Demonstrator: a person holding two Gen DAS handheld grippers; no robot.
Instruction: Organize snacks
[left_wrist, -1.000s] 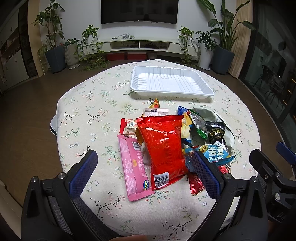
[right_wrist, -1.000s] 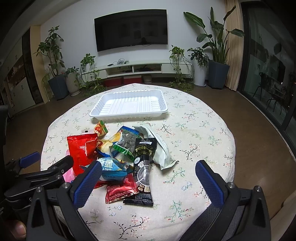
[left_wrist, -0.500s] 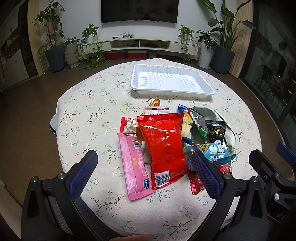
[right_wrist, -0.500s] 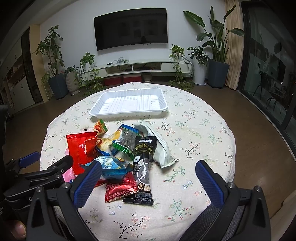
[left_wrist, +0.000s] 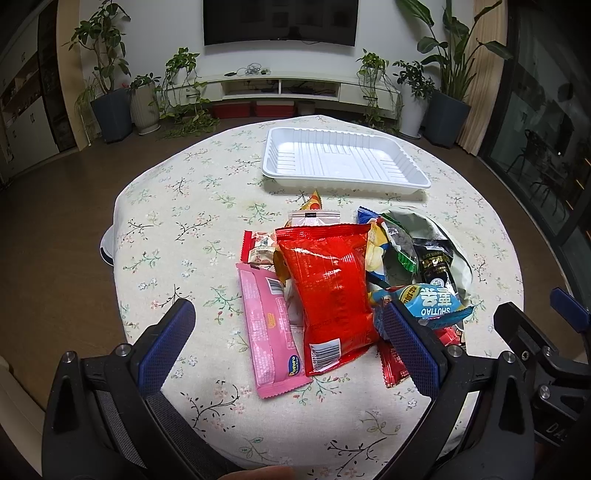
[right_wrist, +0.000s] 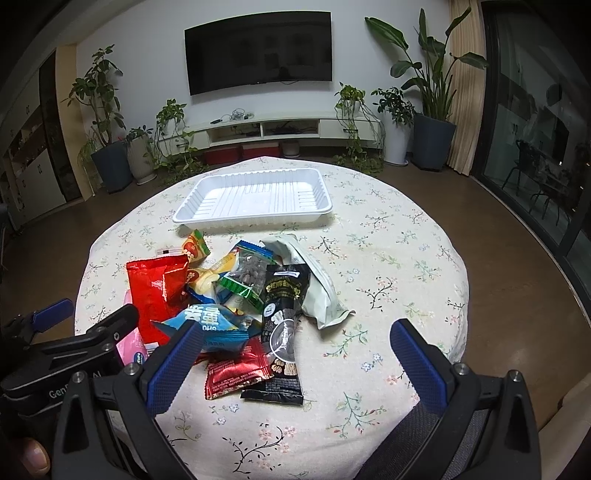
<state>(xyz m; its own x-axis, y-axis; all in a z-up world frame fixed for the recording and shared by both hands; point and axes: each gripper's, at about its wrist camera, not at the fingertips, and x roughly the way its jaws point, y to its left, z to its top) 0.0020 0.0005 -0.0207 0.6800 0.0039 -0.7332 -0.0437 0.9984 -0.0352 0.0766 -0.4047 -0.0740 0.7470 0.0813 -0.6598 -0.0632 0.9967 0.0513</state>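
A pile of snack packets lies mid-table: a big red bag (left_wrist: 328, 280), a pink bar (left_wrist: 267, 328), a blue packet (left_wrist: 430, 301), a black pouch (right_wrist: 282, 314), a dark red packet (right_wrist: 236, 371) and a pale green bag (right_wrist: 316, 284). An empty white tray (left_wrist: 343, 158) sits beyond the pile, also in the right wrist view (right_wrist: 255, 197). My left gripper (left_wrist: 288, 343) is open, hovering near the red bag and pink bar. My right gripper (right_wrist: 295, 365) is open, hovering above the black pouch and dark red packet.
The round table has a floral cloth (left_wrist: 177, 221) whose edges drop off on all sides. Potted plants (right_wrist: 107, 147) and a low TV cabinet (right_wrist: 266, 129) stand far behind. The other gripper shows at each view's edge (right_wrist: 66, 343).
Both grippers have drifted very slightly; the snacks and tray have not moved.
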